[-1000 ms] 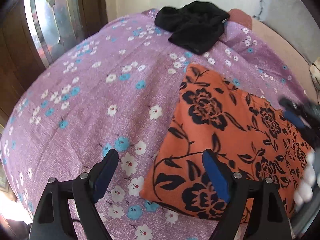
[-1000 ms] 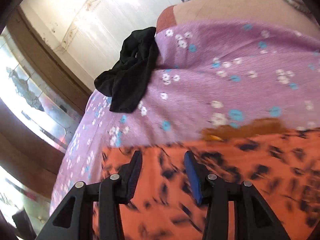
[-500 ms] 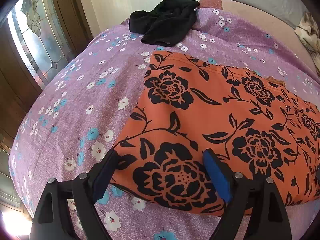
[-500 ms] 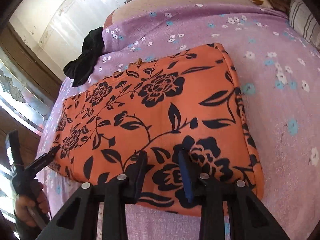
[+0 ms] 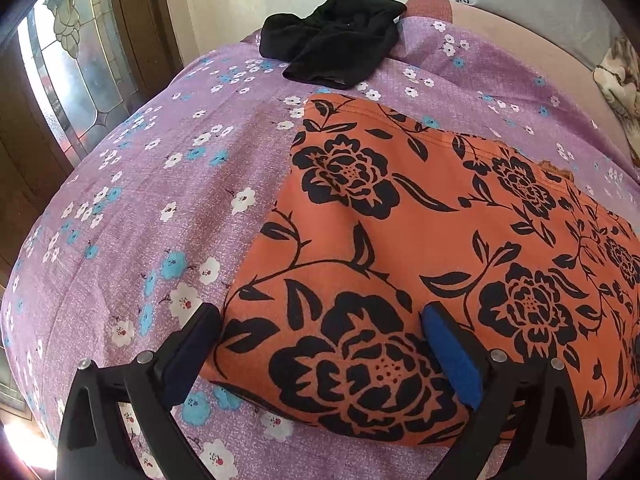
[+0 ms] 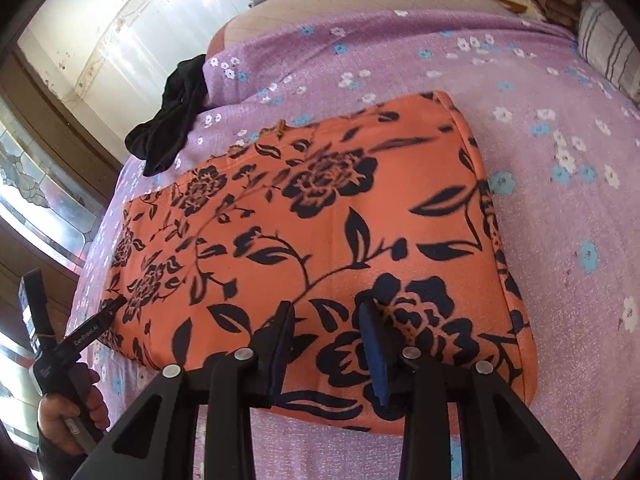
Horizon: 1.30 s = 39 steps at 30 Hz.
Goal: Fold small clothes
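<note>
I count two garments on the bed (image 5: 132,216): one orange cloth (image 5: 420,248) printed with black flowers and one crumpled black garment (image 5: 336,40) at the far edge, well apart from it, plus my two tools. A second ago the right tool (image 6: 326,346) was over the middle of the cloth in a blurred view; it now sits at the near edge by the cloth's right corner, and the left tool (image 5: 320,344) has come in from the bare sheet to the near left corner. The left tool's jaws have just been opening and stand wide apart, straddling that corner without pressing it. The right tool's jaws are partly apart after narrowing, the cloth's edge under them; I cannot tell whether the pads pinch it. The cloth lies folded flat as a thick rectangle in the middle of the purple flowered sheet, with a rounded fold along its right side.
</note>
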Each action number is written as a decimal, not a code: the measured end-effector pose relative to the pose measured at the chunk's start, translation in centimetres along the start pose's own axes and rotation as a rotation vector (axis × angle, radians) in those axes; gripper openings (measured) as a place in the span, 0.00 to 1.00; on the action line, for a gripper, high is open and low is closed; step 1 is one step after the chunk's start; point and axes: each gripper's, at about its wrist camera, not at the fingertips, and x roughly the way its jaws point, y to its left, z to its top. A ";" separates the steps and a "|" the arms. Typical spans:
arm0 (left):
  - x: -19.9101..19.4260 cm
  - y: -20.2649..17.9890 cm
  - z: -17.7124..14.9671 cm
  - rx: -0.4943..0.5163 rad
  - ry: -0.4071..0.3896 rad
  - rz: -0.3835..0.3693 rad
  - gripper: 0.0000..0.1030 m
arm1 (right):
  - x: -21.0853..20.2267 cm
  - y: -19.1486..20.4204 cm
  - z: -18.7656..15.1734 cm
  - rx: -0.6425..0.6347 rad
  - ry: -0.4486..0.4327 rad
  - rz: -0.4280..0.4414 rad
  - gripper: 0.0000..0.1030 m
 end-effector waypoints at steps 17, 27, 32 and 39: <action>0.6 -0.7 1.6 -0.022 0.088 0.052 1.00 | 2.1 -0.9 1.2 0.034 -0.018 -0.095 0.37; -6.9 -4.3 2.1 0.117 -0.200 -0.177 1.00 | 2.4 -1.5 1.4 0.056 -0.005 -0.055 0.37; -3.3 -6.7 1.8 0.159 -0.064 -0.152 1.00 | 2.4 -1.4 1.3 0.059 -0.005 -0.051 0.38; 1.1 -9.1 0.5 0.261 -0.006 -0.024 1.00 | 2.5 -1.3 1.3 0.050 -0.004 -0.052 0.38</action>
